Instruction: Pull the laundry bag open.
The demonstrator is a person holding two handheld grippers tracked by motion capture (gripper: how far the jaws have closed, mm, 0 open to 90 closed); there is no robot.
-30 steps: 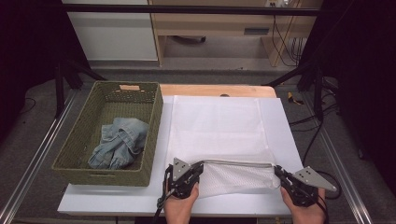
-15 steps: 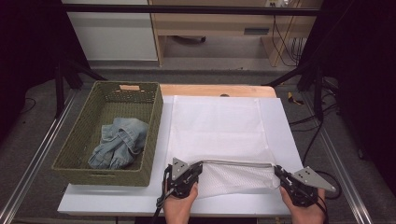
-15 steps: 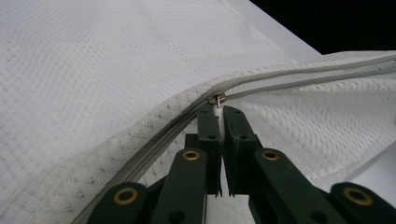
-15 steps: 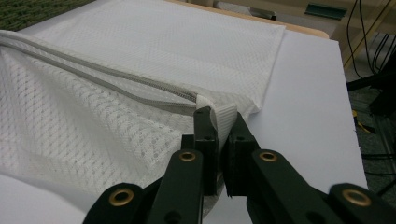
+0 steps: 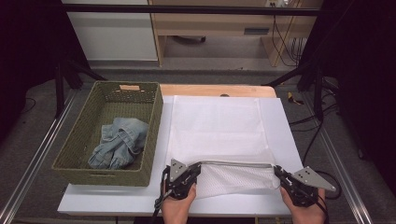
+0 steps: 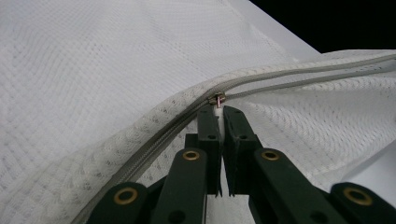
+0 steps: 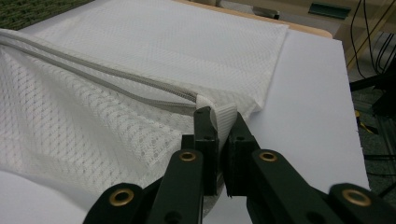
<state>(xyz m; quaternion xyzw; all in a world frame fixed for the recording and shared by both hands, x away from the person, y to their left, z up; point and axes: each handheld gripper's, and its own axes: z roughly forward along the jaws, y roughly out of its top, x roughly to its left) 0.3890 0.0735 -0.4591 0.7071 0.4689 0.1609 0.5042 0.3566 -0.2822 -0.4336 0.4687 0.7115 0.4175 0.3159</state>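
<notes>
A white mesh laundry bag (image 5: pixel 215 126) lies flat on the white board, with its grey zipper (image 5: pixel 238 164) running along the near edge. My left gripper (image 5: pixel 195 169) is at the zipper's left end. In the left gripper view it (image 6: pixel 219 112) is shut on the small metal zipper pull (image 6: pixel 216 99). My right gripper (image 5: pixel 279 172) holds the bag's near right corner. In the right gripper view it (image 7: pixel 219 114) is shut on the white fabric tab (image 7: pixel 226 115) at the zipper's end. The zipper is stretched taut between both grippers, and the mesh (image 7: pixel 84 126) below it sags toward the table edge.
A green woven basket (image 5: pixel 74 154) stands left of the bag and holds a crumpled denim garment (image 5: pixel 119 142). The white board (image 5: pixel 280 126) lies on a wooden table. Metal rails run along both sides, and cables (image 5: pixel 308 135) lie on the floor at the right.
</notes>
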